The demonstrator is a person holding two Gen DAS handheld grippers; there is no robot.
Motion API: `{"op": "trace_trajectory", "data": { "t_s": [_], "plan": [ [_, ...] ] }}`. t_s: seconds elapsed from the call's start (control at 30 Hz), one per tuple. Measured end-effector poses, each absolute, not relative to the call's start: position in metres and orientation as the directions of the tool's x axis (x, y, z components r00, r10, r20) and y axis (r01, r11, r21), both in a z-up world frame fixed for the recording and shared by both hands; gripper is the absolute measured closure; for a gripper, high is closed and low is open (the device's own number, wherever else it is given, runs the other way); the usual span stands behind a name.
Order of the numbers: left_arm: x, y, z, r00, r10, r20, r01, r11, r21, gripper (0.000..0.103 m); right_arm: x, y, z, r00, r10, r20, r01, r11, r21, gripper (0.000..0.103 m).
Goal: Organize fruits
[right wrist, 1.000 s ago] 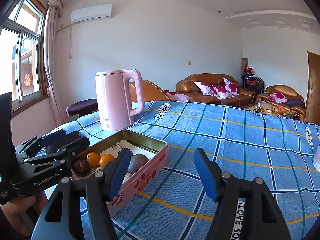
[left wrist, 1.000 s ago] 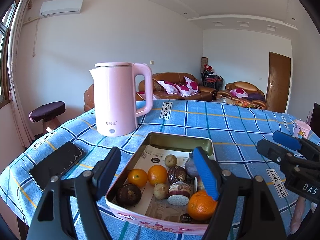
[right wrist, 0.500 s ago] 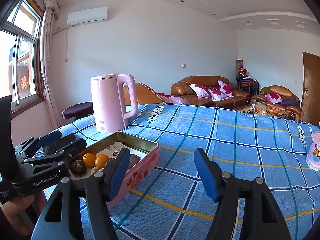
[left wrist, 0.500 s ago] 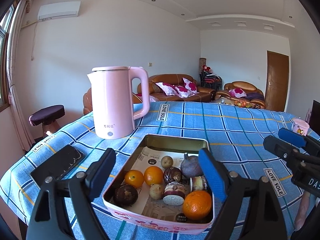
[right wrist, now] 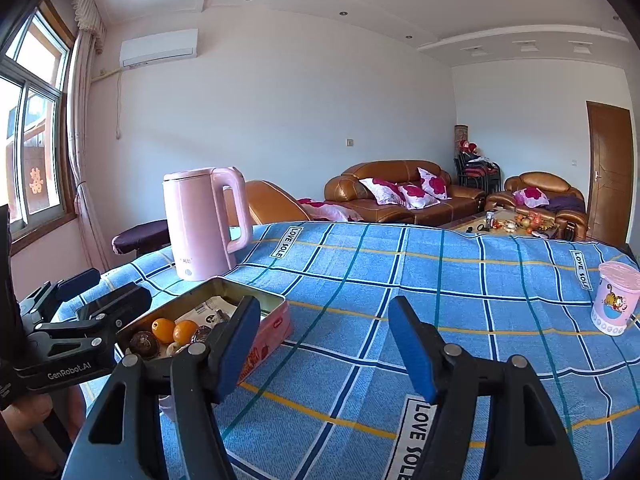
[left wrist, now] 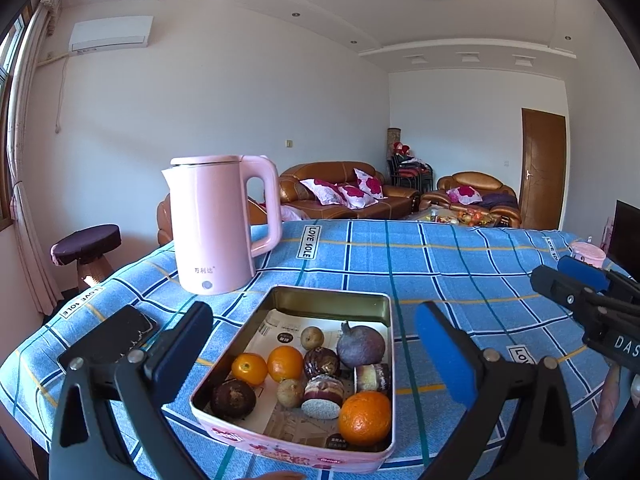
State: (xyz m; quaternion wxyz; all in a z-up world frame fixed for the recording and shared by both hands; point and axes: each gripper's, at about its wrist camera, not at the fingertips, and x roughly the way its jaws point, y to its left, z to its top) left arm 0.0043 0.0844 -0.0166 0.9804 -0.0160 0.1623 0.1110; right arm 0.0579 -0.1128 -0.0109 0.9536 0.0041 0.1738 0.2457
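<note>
Gaping wide, empty left claw (left wrist: 314, 346); half-open empty right claw (right wrist: 324, 344); tin (right wrist: 276, 322) part-hidden.

I see a table under a blue checked tablecloth (left wrist: 400, 264) carrying a pink kettle (left wrist: 216, 224), a black phone (left wrist: 108, 338) and an open tin (left wrist: 280, 446) of fruit. A pink cup (right wrist: 614, 298) stands well apart, near the right edge.

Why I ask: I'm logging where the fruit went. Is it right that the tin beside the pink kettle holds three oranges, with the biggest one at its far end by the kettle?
Not quite. The biggest orange lies at the tin's near end, in the corner farthest from the kettle, as the left wrist view shows. The tin does hold three oranges beside the pink kettle.
</note>
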Motion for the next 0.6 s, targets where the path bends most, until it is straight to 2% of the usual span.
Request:
{"op": "trace_trajectory", "data": {
  "t_s": [0.6],
  "plan": [
    [0.006, 0.072, -0.017, 0.925, 0.198, -0.325, -0.206, 0.979, 0.009, 0.000, 0.058, -0.132, -0.016, 0.830, 0.445, -0.335, -0.439, 0.893, 0.100, 0.035]
  ]
}}
